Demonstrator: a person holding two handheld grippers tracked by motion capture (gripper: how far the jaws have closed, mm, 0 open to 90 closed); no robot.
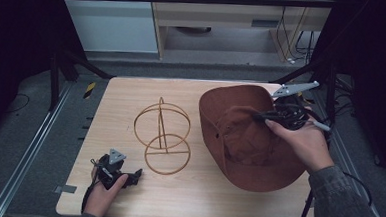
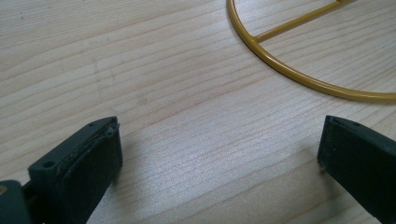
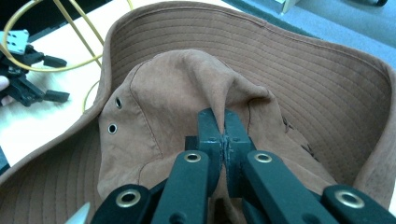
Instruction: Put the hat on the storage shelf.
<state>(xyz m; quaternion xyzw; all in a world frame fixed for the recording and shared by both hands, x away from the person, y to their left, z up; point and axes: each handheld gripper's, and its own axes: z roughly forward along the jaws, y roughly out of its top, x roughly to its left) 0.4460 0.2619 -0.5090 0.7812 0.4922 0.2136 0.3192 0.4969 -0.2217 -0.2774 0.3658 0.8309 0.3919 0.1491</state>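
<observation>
Down at the near left corner of the table [image 1: 186, 203], the left gripper [image 1: 136, 177] lies low on the wood in the person's left hand [image 1: 104, 194], jaws spread wide apart with bare tabletop between them. Just past its tips sits the base ring of the gold wire hat stand [image 1: 162, 137], upright, its hoops rising above the ring. Over on the right, the brown wide-brimmed hat [image 1: 243, 156] rests crown-up on the table beside the stand, brim curling up at the far edge. The right gripper [image 3: 223, 126], held in the right hand [image 1: 304, 142], has its jaws clamped together on a pinched fold of the hat's crown, the fabric puckering up between them.
</observation>
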